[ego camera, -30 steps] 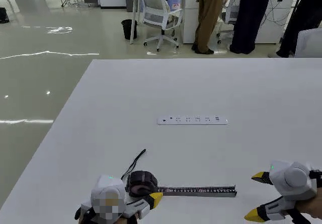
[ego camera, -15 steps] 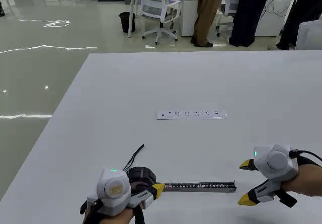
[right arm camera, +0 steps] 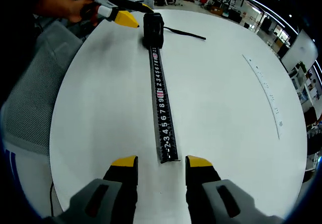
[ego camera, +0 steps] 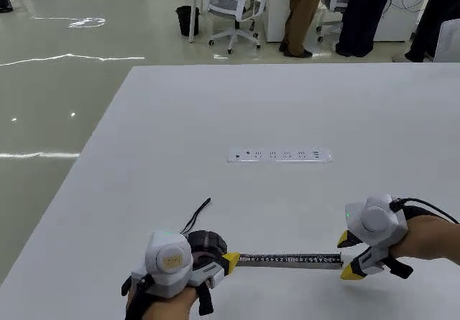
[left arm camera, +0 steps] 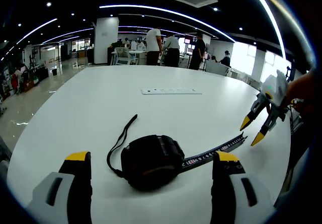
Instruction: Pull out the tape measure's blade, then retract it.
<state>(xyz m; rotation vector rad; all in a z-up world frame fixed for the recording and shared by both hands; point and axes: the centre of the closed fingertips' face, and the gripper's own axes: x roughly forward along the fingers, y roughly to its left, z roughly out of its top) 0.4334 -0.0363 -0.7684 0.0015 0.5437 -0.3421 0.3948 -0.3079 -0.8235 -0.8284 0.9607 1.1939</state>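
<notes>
2 grippers sit low over the near part of a white table (ego camera: 215,119), one at each end of a pulled-out tape measure.

At the left, the left gripper (left arm camera: 152,156) has its yellow-tipped jaws spread wide. The black case (ego camera: 207,244) of the tape measure lies on the table between them, and in the left gripper view neither jaw touches it. A thin black strap (ego camera: 195,216) trails from the case, away from the person.

From the case, the blade (ego camera: 287,260) lies flat on the table and points to the right. Its long axis runs left to right in the head view, roughly parallel to the near edge of the table. It is dark with pale numerals, which read from 2 upward starting at the free end.

At the right, the right gripper (ego camera: 346,256) faces the blade's free end. Its jaws are apart, and in the right gripper view the end of the blade lies between the 2 yellow tips, with a gap on each side.

Farther back on the table, well apart from all this, lies a white power strip (ego camera: 280,154), also set left to right.
</notes>
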